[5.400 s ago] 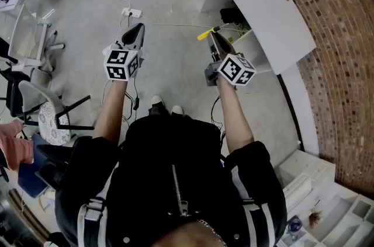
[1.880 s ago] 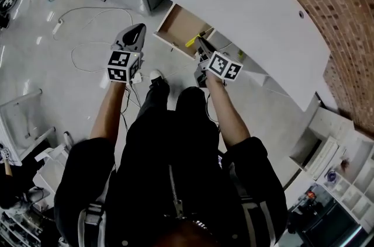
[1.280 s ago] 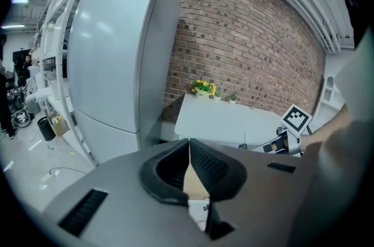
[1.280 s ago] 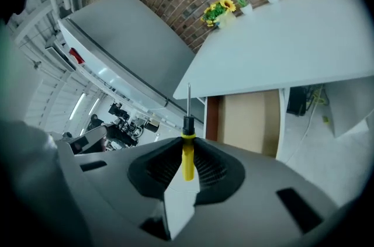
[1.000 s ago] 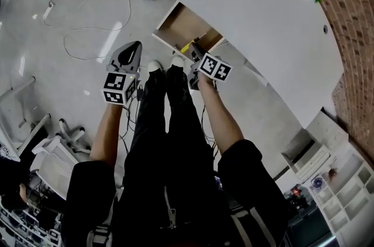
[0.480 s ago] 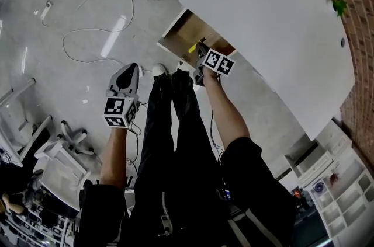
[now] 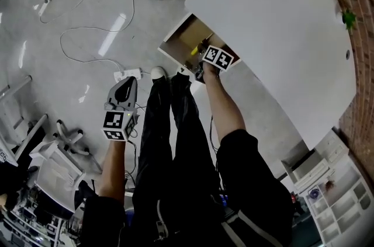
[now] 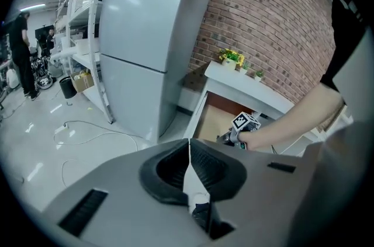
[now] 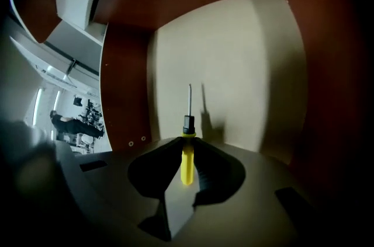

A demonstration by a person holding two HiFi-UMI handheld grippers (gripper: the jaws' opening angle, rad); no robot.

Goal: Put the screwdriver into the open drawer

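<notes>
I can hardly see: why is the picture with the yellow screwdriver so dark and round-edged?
Right gripper view: the camera looks into the drawer, so its walls block light; the screwdriver throws a thin shadow on the pale bottom. Both gripper views: a wide lens rounds the picture and blackens corners. Head view: glare on the floor.

Open drawer (image 9: pixel 234 65), free between brown walls (image 9: pixel 125 82)

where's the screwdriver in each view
Head view: yellow screwdriver, upper centre, over the drawer.
Left gripper view: not made out past the right gripper.
Right gripper view: centre, clamped between its jaws.
Shared landmark: the open drawer.
</notes>
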